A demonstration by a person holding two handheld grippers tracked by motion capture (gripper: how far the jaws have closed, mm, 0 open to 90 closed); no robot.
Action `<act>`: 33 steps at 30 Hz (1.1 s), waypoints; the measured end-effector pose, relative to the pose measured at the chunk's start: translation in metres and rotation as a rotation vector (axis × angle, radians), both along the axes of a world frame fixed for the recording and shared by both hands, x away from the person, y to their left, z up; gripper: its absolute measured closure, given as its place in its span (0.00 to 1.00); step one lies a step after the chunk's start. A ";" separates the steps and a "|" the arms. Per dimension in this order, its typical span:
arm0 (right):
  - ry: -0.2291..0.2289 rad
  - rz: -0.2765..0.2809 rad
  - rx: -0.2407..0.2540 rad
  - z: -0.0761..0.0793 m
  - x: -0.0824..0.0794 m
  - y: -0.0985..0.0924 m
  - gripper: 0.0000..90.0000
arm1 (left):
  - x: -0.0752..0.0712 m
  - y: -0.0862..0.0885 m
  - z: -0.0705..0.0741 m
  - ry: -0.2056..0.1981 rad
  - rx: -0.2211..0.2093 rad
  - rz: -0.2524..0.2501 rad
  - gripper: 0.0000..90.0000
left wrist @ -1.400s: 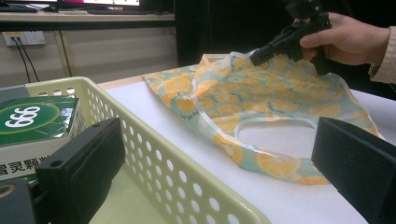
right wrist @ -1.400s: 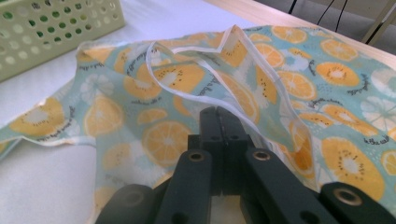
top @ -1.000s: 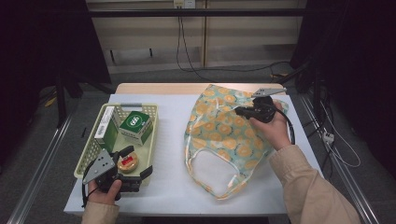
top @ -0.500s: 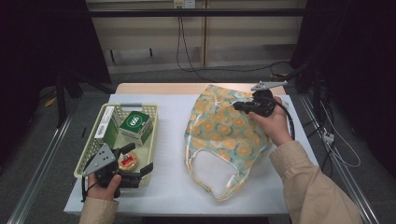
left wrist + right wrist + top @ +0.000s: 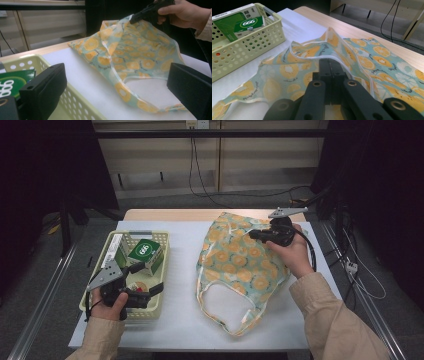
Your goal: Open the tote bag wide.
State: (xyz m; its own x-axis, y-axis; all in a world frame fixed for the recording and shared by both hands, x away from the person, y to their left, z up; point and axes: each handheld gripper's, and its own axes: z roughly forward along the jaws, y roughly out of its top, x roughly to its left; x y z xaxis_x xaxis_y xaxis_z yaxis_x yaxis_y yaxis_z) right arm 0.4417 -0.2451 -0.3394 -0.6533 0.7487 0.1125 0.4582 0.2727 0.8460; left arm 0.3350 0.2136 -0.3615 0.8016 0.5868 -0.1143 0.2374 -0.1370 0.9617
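A teal cloth bag with an orange-slice print lies flat on the white mat, handles toward me. My right gripper is shut on the bag's far rim and holds that edge raised; in the right gripper view the shut jaws pinch the white-piped hem. My left gripper hovers over the front of the cream basket, jaws wide open and pointing right with nothing between them. A green box leans inside the basket. The left gripper view shows the bag with the other gripper on it.
The basket also holds a second green-and-white box along its left wall and a small red-orange item under my left gripper. White mat lies between basket and bag. Cables hang behind the wooden table edge.
My left gripper has risen and shifted a little farther over the basket, jaws still open. The right gripper has stayed shut on the bag's rim, barely moving.
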 end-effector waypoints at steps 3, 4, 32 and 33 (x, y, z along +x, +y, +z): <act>0.000 0.001 -0.001 -0.001 -0.001 0.000 1.00 | 0.006 0.001 0.004 0.012 0.009 -0.017 0.02; 0.001 0.000 0.000 -0.001 -0.002 0.000 1.00 | 0.009 0.001 0.005 0.017 0.008 -0.019 0.02; 0.017 0.010 -0.002 -0.015 -0.005 0.002 1.00 | 0.060 0.034 -0.014 0.110 0.196 0.016 0.04; 0.017 0.010 -0.002 -0.015 -0.005 0.002 1.00 | 0.061 0.035 -0.015 0.116 0.203 0.016 0.04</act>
State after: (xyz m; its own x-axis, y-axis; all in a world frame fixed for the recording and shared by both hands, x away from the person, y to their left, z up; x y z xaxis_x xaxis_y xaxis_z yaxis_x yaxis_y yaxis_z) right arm 0.4363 -0.2429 -0.3543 -0.6586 0.7424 0.1226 0.4702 0.2788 0.8374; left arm 0.3962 0.2486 -0.3770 0.7802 0.6199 -0.0839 0.3489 -0.3199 0.8809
